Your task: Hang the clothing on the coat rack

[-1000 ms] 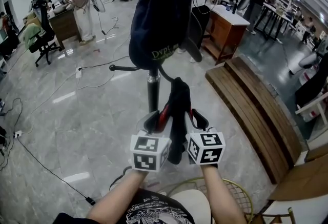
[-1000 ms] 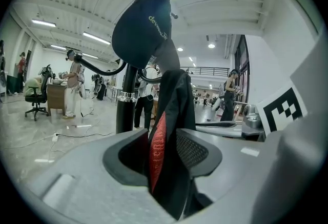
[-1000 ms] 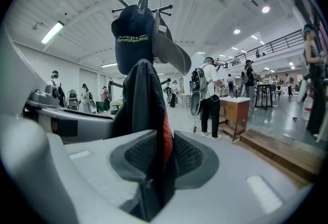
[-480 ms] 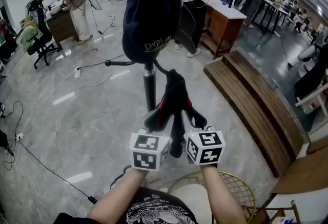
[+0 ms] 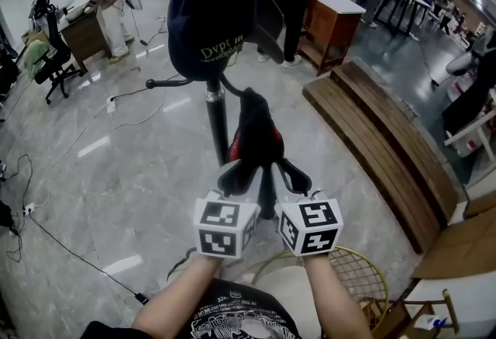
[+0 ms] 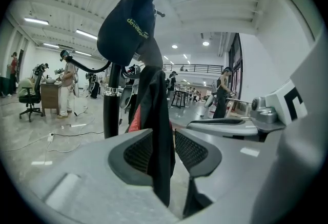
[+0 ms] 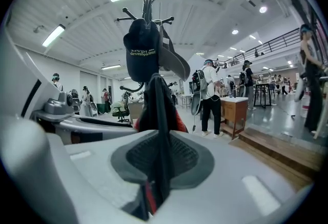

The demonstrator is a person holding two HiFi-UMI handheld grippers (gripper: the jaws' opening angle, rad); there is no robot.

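Observation:
A black coat rack (image 5: 215, 124) stands just ahead, its pole rising to hooks (image 7: 148, 0) at the top. A dark navy cap with pale lettering (image 5: 209, 12) hangs on it, and the cap (image 6: 127, 28) also shows in the left gripper view. Both grippers hold a black garment with red lining (image 5: 254, 136) up beside the pole. My left gripper (image 5: 235, 177) is shut on its left part. My right gripper (image 5: 288, 173) is shut on its right part. Black fabric (image 6: 156, 130) runs between the left jaws. In the right gripper view, cloth (image 7: 159, 151) is pinched tight.
A long wooden bench (image 5: 387, 151) lies to the right, with a wooden cabinet (image 5: 329, 19) behind it. A gold wire stool (image 5: 353, 283) sits under my arms. Cables (image 5: 77, 252) trail across the marble floor at left. People (image 5: 105, 0) stand further back.
Both grippers and the garment have come closer to the rack pole and slightly up. The grip on the garment is unchanged.

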